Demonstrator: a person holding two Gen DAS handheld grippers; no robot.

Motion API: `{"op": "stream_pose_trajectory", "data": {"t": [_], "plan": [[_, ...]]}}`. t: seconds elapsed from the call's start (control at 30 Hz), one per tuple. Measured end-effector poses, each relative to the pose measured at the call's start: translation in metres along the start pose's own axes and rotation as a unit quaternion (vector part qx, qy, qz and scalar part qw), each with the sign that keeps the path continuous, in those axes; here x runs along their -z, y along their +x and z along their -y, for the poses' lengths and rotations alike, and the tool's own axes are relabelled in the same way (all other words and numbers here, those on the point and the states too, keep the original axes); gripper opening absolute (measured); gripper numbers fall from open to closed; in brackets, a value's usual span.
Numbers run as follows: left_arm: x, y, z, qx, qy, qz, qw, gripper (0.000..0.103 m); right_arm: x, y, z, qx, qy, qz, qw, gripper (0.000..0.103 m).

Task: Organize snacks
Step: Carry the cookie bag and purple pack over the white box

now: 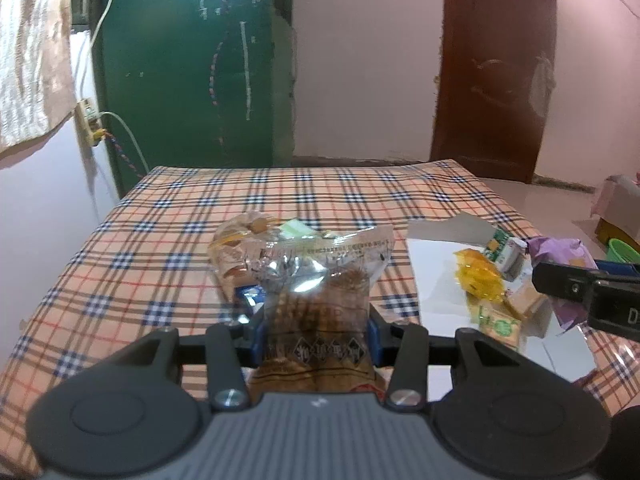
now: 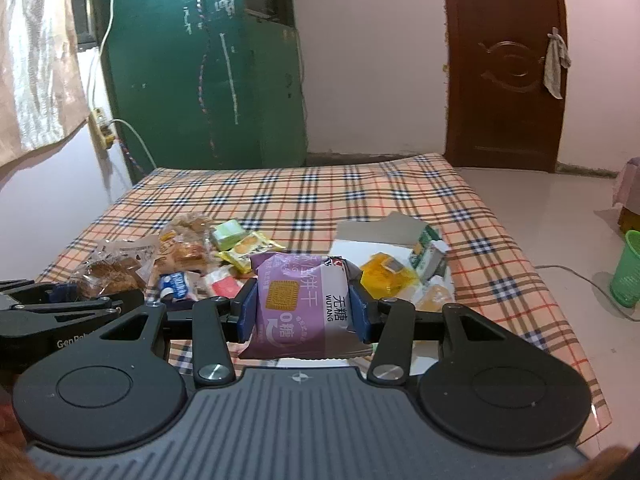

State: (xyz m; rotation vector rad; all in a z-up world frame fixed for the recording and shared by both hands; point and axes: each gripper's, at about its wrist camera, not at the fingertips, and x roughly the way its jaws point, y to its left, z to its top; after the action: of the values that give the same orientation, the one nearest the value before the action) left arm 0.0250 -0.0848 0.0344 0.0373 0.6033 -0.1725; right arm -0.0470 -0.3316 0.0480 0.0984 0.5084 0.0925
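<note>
both clamped: left gripper [image 1: 316, 330] pinching a clear bag of brown snacks [image 1: 320, 280] between its blue pads, right gripper [image 2: 302, 312] squeezing a purple biscuit packet [image 2: 298, 304] the same way. held above a plaid cloth [image 2: 320, 196], bag and packet alike. behind the bag, a loose heap of snacks [image 2: 208, 256] on the cloth; over to the right, yellow packets [image 2: 386, 276] and a small green-and-white carton [image 2: 428, 254] on a white flattened box [image 2: 360, 248]. off the cloth to the right, a green cup [image 2: 628, 272].
</note>
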Motion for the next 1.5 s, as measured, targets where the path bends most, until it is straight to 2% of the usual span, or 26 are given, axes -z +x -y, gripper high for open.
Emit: {"op": "stream_pose_trajectory", "data": {"t": [0.7, 1.03, 1.5], "plan": [[-0.005, 0.016, 0.067, 0.063, 0.049, -0.009, 0.9968, 0.044, 0.009, -0.024, 0.046, 0.054, 0.039, 0.004, 0.998, 0.058], [0.0, 0.024, 0.085, 0.078, 0.064, -0.022, 0.9946, 0.044, 0.016, -0.029, 0.061, 0.065, 0.053, -0.006, 0.996, 0.058], [0.011, 0.041, 0.097, 0.103, 0.081, -0.05, 0.9902, 0.044, 0.025, -0.011, 0.069, 0.071, 0.068, -0.034, 0.995, 0.058]]}}
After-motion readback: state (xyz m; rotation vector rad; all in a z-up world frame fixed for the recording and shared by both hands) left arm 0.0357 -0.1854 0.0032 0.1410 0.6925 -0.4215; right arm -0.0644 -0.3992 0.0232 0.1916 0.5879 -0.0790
